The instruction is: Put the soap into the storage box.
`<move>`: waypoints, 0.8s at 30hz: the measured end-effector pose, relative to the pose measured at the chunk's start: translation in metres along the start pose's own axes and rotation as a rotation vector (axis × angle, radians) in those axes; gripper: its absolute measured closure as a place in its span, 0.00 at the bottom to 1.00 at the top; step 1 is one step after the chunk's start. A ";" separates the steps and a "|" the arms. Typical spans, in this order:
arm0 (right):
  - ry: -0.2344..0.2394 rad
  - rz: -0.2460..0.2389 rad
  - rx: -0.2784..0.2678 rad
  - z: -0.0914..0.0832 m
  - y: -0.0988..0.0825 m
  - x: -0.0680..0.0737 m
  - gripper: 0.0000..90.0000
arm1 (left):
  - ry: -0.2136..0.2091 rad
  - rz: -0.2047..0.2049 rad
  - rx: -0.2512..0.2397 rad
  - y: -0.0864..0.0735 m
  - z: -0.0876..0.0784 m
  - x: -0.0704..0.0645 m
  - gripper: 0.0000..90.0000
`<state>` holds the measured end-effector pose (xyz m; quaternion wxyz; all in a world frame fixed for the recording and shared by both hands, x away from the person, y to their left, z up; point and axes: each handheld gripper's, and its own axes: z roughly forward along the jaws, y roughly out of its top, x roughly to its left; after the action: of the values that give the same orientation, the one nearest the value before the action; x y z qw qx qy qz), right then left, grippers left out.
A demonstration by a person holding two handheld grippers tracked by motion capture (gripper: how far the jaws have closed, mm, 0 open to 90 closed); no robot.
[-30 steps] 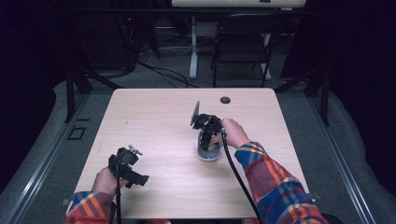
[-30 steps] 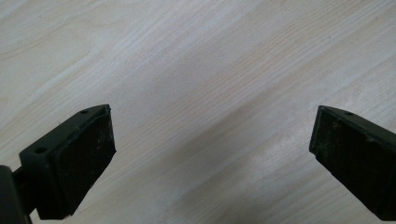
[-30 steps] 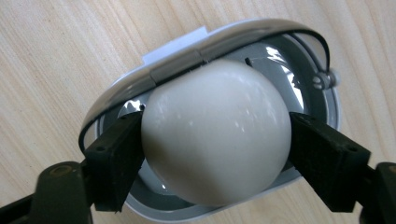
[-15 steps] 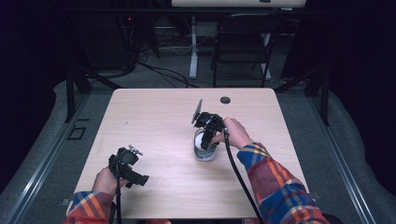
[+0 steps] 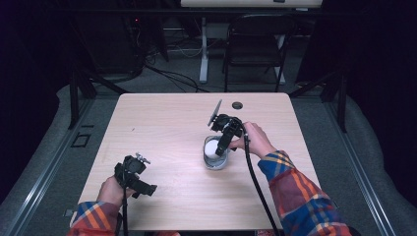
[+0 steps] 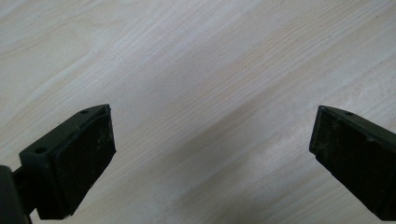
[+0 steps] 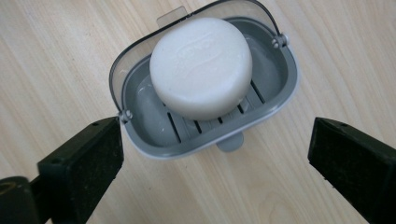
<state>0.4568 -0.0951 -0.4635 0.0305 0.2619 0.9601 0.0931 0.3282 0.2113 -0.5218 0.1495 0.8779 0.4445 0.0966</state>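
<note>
My right tongs (image 7: 212,154) hang above the grey soap dish (image 7: 205,93), which sits on the bench (image 5: 167,123) a little toward 4 o'clock from its centre; their jaws have just been opening and stand wide, nothing between them. A round white soap bar (image 7: 201,67) lies in the dish toward its 12 o'clock end. My left tongs (image 6: 210,154) rest near the bench's 7 o'clock corner, spread wide over bare wood.

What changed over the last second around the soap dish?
The right gripper has just been opening its jaws and lifted off the soap, which now lies in the grey soap dish with nothing between the jaws. The left gripper, dish and table stayed put.
</note>
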 end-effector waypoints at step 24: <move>-0.051 0.078 -0.067 -0.032 -0.083 0.004 0.00 | 0.000 -0.007 -0.001 0.001 -0.001 -0.001 0.00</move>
<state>0.4083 -0.1687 -0.4484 0.0600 0.3002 0.9444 0.1195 0.3279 0.2102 -0.5212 0.1503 0.8764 0.4473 0.0963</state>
